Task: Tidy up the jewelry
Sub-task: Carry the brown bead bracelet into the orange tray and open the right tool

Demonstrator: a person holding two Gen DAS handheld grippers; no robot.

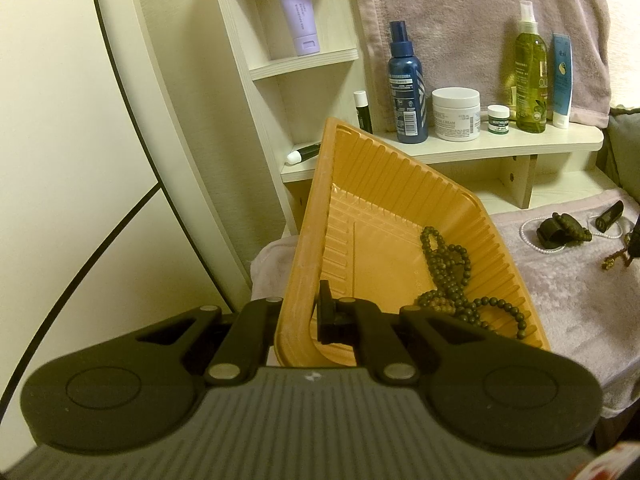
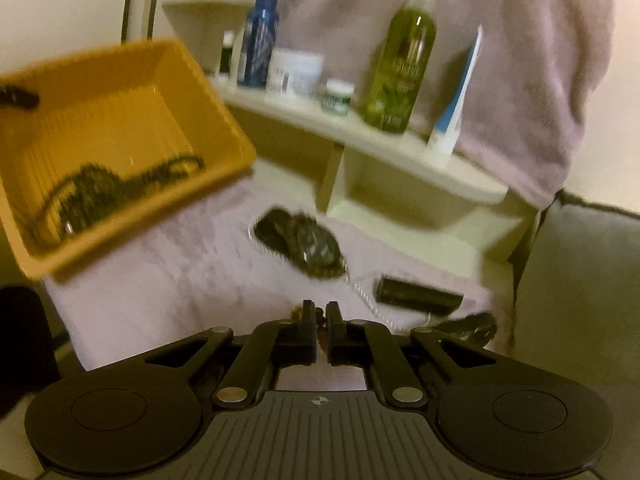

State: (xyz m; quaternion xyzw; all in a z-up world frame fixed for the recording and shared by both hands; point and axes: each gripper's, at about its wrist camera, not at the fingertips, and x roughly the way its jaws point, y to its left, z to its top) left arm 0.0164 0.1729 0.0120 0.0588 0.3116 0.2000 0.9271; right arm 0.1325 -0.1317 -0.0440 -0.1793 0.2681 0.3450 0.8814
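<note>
1. The left gripper (image 1: 298, 312) is clamped on the near wall of the orange plastic tray (image 1: 384, 184): one finger outside the rim, one inside, jaws pressed together on the thin wall.
2. The tray hangs tilted, its far corner raised toward the shelf (image 1: 500, 146), its lower side over the pale lilac towel (image 1: 560, 288).
3. Inside the tray, a dark beaded necklace (image 1: 448, 276) lies heaped along the lower, ribbed wall.
4. The right gripper (image 2: 319, 320) hovers low over the towel, jaws nearly together with only a thin slit showing. Something small and brownish sits in that slit at the fingertips, but the view is blurred and I cannot tell what it is or whether it is pinched.
5. Out on the towel, a dark beaded bracelet (image 2: 316, 248) is piled on a dark rounded object, with a white pearl strand (image 2: 362, 292) curling past it.
6. Just beside the pearls lies a dark cylindrical case (image 2: 418, 300).
7. In the left wrist view a small gold-coloured piece (image 1: 614, 260) rests near the right edge of the towel.
8. On the shelf behind stand a blue spray bottle (image 1: 406, 84), a white cream jar (image 1: 456, 114), a small lip-balm pot (image 1: 499, 119) and a green spray bottle (image 1: 531, 72).
</note>
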